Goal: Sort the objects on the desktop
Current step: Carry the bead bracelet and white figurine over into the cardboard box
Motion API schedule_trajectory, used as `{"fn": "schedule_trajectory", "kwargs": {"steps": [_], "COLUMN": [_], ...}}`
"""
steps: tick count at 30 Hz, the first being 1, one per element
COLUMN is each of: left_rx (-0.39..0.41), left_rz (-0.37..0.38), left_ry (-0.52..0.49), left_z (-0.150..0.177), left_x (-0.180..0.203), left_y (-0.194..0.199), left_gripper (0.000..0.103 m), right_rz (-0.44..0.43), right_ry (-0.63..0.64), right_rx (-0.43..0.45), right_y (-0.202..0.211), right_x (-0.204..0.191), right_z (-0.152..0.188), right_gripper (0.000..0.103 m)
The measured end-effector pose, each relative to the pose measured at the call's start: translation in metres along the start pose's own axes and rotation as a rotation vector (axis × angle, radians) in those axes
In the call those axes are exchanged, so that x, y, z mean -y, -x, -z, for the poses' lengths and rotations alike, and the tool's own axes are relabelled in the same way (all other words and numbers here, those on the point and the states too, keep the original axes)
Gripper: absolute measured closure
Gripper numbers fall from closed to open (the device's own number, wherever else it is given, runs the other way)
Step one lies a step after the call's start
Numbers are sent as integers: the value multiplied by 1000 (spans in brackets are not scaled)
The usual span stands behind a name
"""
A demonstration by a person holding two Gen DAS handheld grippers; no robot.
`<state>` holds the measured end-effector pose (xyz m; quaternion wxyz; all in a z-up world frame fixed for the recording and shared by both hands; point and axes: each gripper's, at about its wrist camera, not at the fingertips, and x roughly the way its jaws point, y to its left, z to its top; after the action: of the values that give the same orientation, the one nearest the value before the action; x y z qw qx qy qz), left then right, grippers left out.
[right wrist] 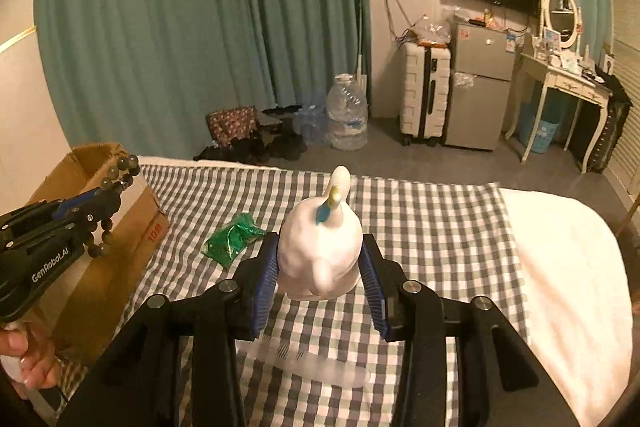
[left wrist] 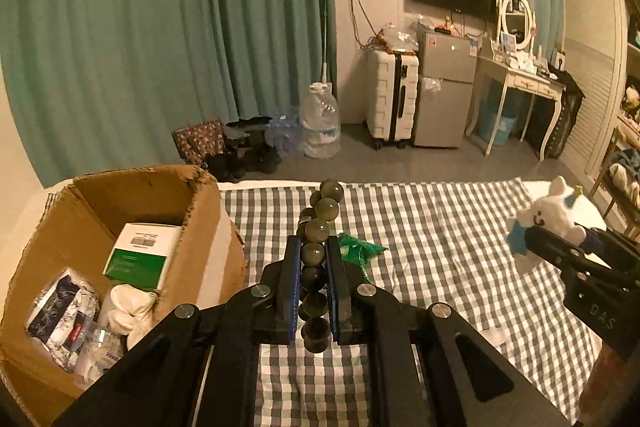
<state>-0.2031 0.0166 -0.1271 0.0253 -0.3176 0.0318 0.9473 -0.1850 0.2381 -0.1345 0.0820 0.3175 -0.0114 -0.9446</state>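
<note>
One checked cloth (right wrist: pixel 420 211) (teal curtains (right wrist: pixel 180 27) behind)

You are carrying black hand-held grippers: the left hand-held gripper (left wrist: pixel 314 267) and the right hand-held gripper (right wrist: pixel 320 275) are showing blue pads, silver screws, white "GenRobot.AI" lettering.

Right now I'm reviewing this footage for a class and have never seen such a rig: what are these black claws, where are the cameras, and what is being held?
No robot: a person holds a two-finger gripper in each hand, each with a fisheye camera looking along its fingers. The left gripper is shut on a string of dark green beads. The right gripper clamps a white plush toy. Below is a checked cloth with a green packet lying on it, beside a cardboard box holding a green-and-white box and other items.
</note>
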Motion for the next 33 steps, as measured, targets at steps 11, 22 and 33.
{"fn": "schedule_trajectory", "kwargs": {"steps": [11,22,33], "left_rx": [82,135,136], "left_rz": [12,2,-18], "left_ry": [26,4,49], "left_z": [-4,-2,1], "left_x": [-10,-16,-54], "left_y": [60,91,103], "left_gripper": [92,92,92], "right_rz": [23,2,-16], "right_ry": [23,33,68], "right_rx": [107,149,183], "right_y": [62,89,100], "right_x": [-15,-29,-64], "right_z": [-8,0,0], "right_gripper": [63,63,63]}}
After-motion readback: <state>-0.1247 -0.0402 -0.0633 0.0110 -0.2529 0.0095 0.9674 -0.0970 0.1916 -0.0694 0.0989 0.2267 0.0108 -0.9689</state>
